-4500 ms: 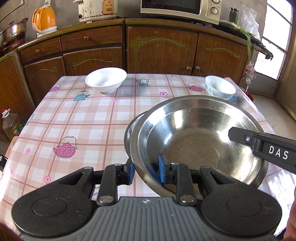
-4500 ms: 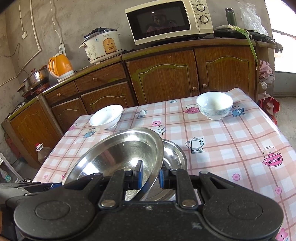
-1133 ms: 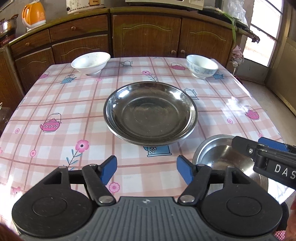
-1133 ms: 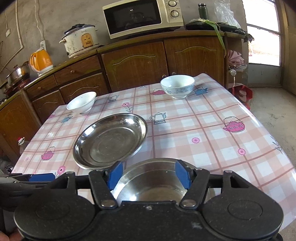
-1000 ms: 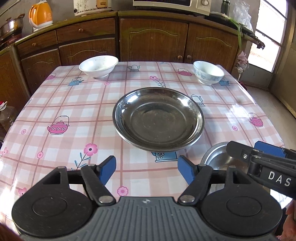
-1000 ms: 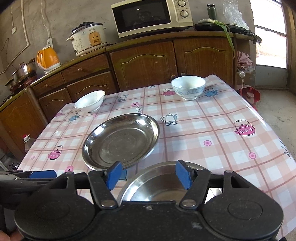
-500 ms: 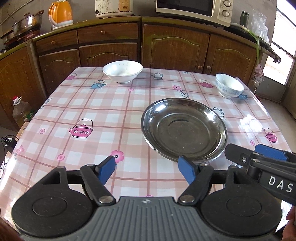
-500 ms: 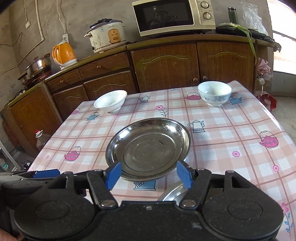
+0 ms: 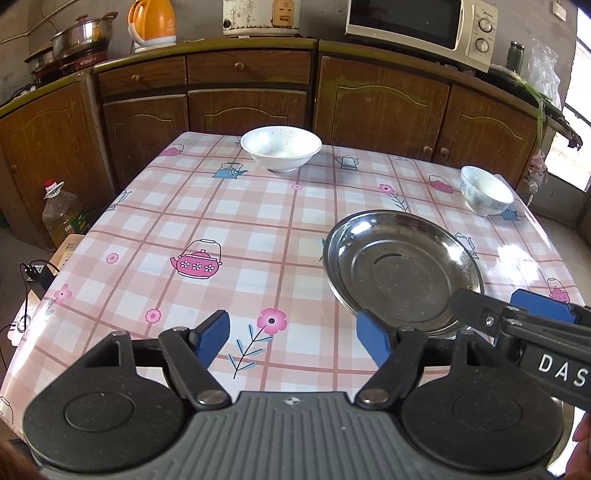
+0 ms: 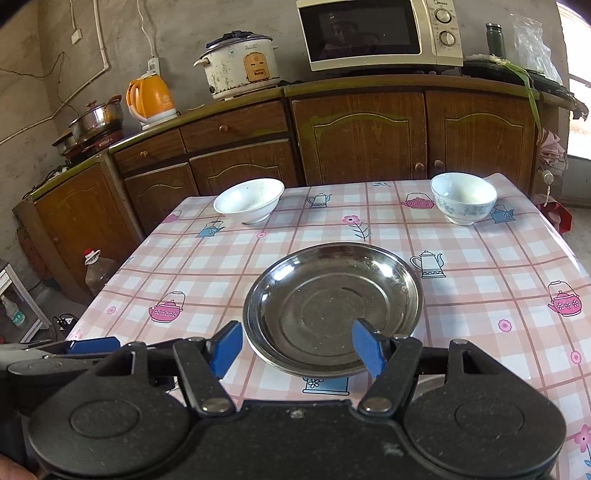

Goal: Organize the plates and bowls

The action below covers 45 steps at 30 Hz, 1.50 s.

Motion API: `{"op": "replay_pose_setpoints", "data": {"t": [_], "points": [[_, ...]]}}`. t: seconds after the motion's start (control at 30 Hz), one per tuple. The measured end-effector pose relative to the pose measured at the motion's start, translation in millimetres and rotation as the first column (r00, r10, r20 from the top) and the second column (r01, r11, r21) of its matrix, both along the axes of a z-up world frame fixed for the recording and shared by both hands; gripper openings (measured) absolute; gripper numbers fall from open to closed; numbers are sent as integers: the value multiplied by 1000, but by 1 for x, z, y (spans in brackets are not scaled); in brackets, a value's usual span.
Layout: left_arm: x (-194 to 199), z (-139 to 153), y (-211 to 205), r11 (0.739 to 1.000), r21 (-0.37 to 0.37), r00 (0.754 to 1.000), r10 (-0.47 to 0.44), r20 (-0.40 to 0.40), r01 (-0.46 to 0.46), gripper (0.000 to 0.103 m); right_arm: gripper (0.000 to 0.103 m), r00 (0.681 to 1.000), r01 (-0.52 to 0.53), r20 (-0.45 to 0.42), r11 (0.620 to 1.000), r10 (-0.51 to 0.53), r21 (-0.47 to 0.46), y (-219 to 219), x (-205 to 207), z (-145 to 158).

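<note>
"DAS" on right tongs (image 9: 519, 317), "Midea" on microwave (image 10: 378, 35)

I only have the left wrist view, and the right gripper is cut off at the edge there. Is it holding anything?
Observer: No. The right gripper is open and its pads grip nothing.
Operator: What is in front of it?
Observer: The plate lies flat, straight ahead of the open jaws.
Operator: Is the far right bowl plain white?
Observer: No. That bowl has a blue pattern around its outside.
</note>
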State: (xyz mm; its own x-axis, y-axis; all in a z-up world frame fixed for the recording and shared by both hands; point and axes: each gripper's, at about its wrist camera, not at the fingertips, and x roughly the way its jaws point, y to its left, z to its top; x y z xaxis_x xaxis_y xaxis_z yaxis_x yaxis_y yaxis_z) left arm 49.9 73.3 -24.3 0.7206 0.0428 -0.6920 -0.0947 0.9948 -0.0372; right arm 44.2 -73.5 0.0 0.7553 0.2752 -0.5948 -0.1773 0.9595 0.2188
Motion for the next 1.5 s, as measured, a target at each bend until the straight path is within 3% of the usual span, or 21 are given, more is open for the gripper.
{"op": "replay_pose_setpoints", "data": {"t": [1.0, 1.5], "points": [[8, 7, 50, 995, 18, 995, 94, 46, -95, 82, 79, 994, -106, 14, 994, 106, -27, 59, 26, 10], [57, 18, 77, 993, 29, 990, 113, 84, -115, 83, 79, 995, -99, 20, 995, 99, 2, 80, 79, 15]]}}
